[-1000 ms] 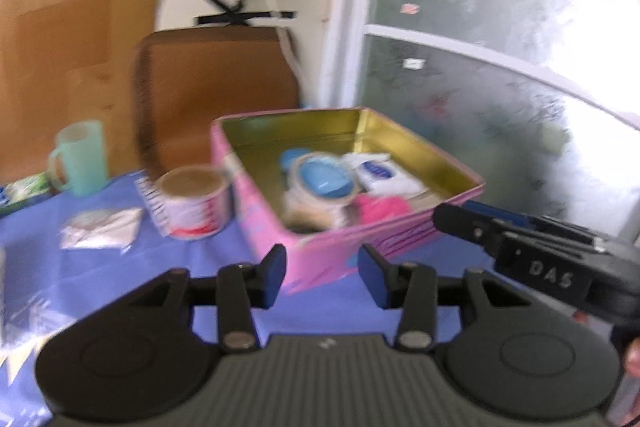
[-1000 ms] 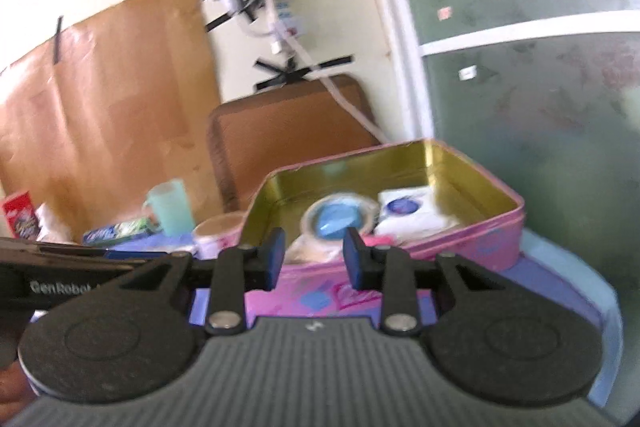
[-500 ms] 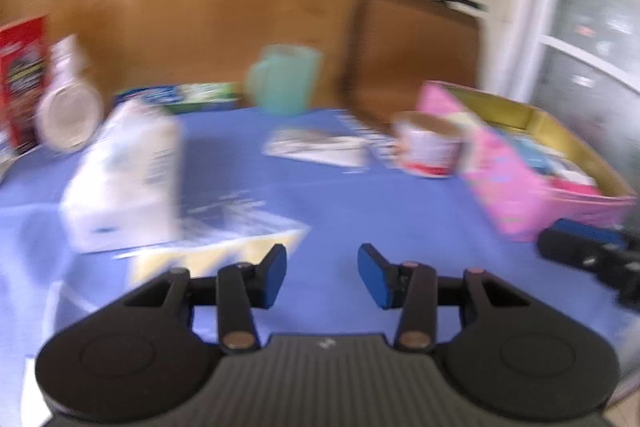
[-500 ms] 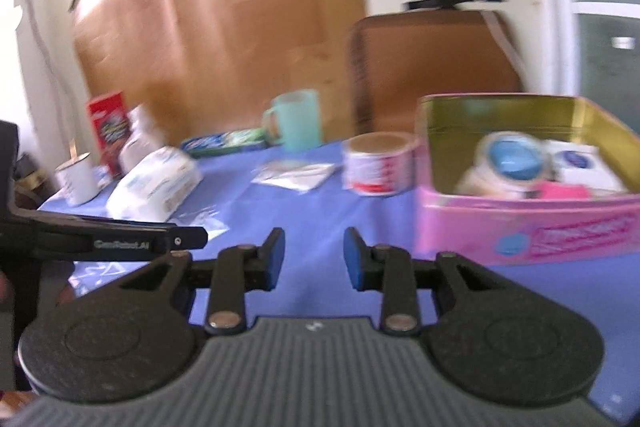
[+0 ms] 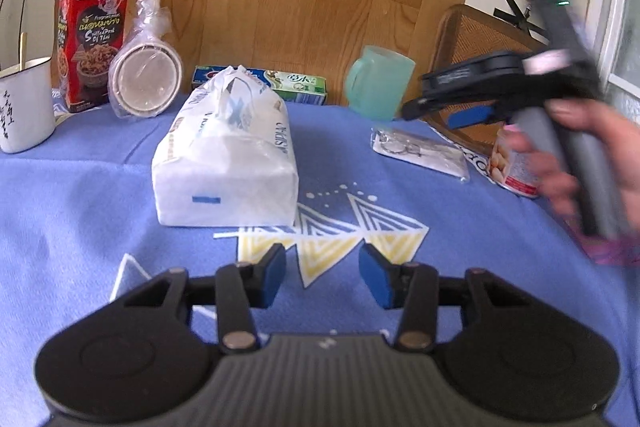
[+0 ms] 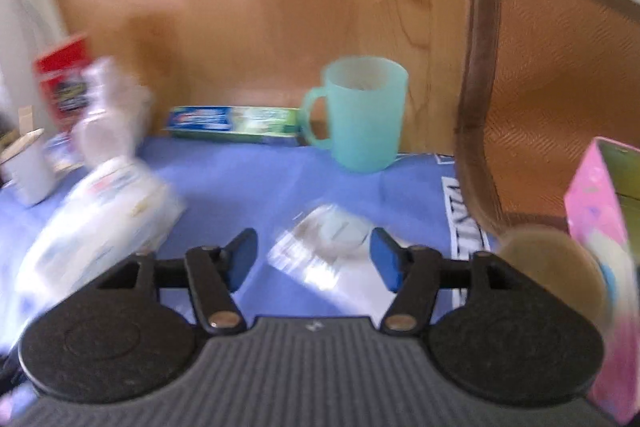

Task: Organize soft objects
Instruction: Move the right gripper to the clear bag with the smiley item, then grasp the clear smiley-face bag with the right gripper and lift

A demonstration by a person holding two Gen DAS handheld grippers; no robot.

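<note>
A soft white tissue pack (image 5: 226, 159) lies on the blue cloth, ahead and a little left of my left gripper (image 5: 322, 277), which is open and empty above the cloth. The pack shows blurred at the left of the right wrist view (image 6: 96, 215). A small clear plastic packet (image 5: 420, 151) lies to the right; in the right wrist view the packet (image 6: 328, 247) sits just beyond my open, empty right gripper (image 6: 313, 259). The right gripper (image 5: 416, 107) also shows, held by a hand, at the right of the left wrist view. The pink tin (image 6: 600, 227) is at the far right.
A teal mug (image 5: 378, 83), a toothpaste box (image 5: 260, 85), a red snack box (image 5: 90, 35), wrapped bowls (image 5: 146, 75) and a white enamel cup (image 5: 24, 105) line the back. A tape roll (image 5: 514, 163) and a brown chair back (image 6: 552, 91) stand at the right.
Both grippers have swung left, away from the pink tin, toward the tissue pack and the packet. The right gripper has moved forward over the packet, its jaws wider apart.
</note>
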